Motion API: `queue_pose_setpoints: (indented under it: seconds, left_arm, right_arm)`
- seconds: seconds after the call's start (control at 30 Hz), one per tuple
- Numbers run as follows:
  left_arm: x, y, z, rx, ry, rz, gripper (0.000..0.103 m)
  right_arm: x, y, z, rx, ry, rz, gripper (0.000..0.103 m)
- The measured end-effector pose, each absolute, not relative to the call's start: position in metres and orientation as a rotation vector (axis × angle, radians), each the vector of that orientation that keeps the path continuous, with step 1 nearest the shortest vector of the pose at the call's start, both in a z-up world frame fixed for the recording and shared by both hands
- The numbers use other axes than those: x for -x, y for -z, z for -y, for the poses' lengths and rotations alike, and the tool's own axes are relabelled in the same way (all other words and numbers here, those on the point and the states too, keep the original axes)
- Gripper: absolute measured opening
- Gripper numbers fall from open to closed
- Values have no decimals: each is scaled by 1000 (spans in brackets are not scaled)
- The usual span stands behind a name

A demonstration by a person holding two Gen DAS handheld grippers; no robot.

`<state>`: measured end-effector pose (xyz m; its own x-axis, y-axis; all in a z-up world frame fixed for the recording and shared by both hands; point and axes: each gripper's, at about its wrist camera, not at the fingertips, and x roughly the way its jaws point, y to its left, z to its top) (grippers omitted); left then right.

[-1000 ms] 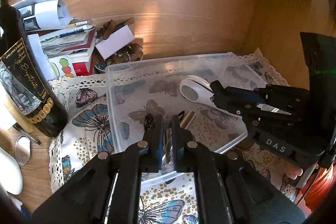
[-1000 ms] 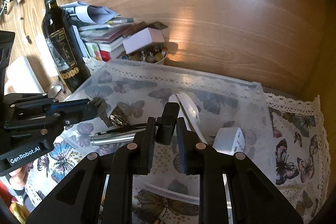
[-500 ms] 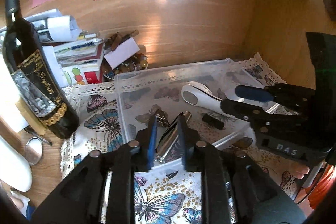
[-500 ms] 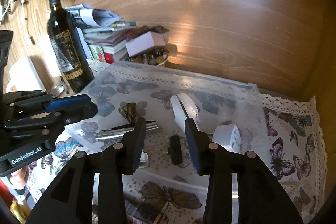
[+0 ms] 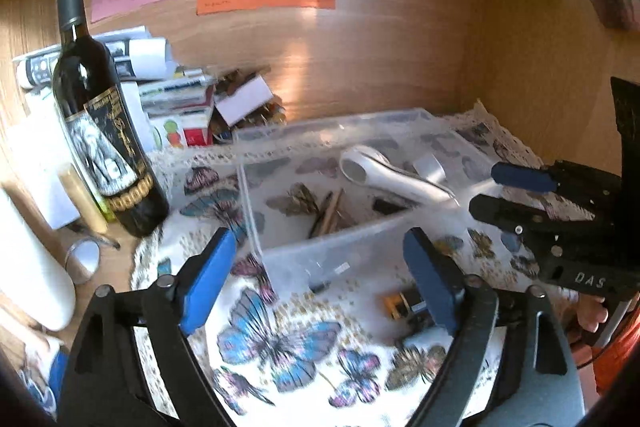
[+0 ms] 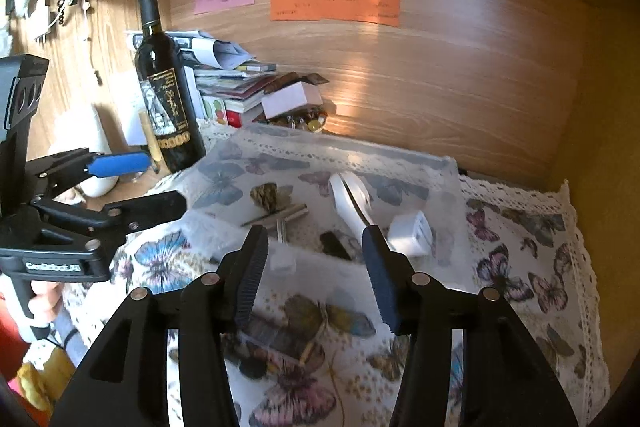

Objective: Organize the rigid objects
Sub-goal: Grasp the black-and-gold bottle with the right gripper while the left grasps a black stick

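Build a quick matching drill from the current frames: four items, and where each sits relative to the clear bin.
Items:
1. wine bottle
2. white handheld device
3. silver pen
4. small battery-like cell

Places:
A. in the clear bin, middle
B. on the butterfly cloth, outside the bin's near wall
C. upright, left of the bin
D. in the bin, right of the pen

Pairs: 1-C, 2-D, 3-A, 4-B
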<state>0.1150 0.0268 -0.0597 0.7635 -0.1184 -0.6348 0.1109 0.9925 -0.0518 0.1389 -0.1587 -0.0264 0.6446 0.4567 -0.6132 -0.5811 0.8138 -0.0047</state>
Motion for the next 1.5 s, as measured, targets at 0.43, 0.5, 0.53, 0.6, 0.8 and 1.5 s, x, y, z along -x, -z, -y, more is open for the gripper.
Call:
queue_pose_setpoints:
  seconds: [0.43, 0.5, 0.53, 0.6, 0.8, 1.5]
  left_arm:
    - [-107, 118, 37, -58, 267, -894, 90]
    - [-109, 124, 47, -71, 289, -923, 90]
    - [-111, 126, 51, -74, 290, -935, 90]
    - [-113, 130, 55, -78, 282, -949, 90]
    - [-112, 135, 48, -43, 299, -964, 53]
    - [-79, 112, -35, 102, 188, -847, 43]
  right_arm:
    - [-121, 54, 201, 179, -533, -707, 53]
    - [-121, 55, 203, 176, -531, -710, 53]
    - [-120, 55, 205, 175, -531, -710, 55]
    - [-120, 56, 206, 173, -530, -708, 61]
    - [-121, 59, 200, 189, -553, -712, 66]
    - [-148, 111, 124, 407, -720, -903, 57]
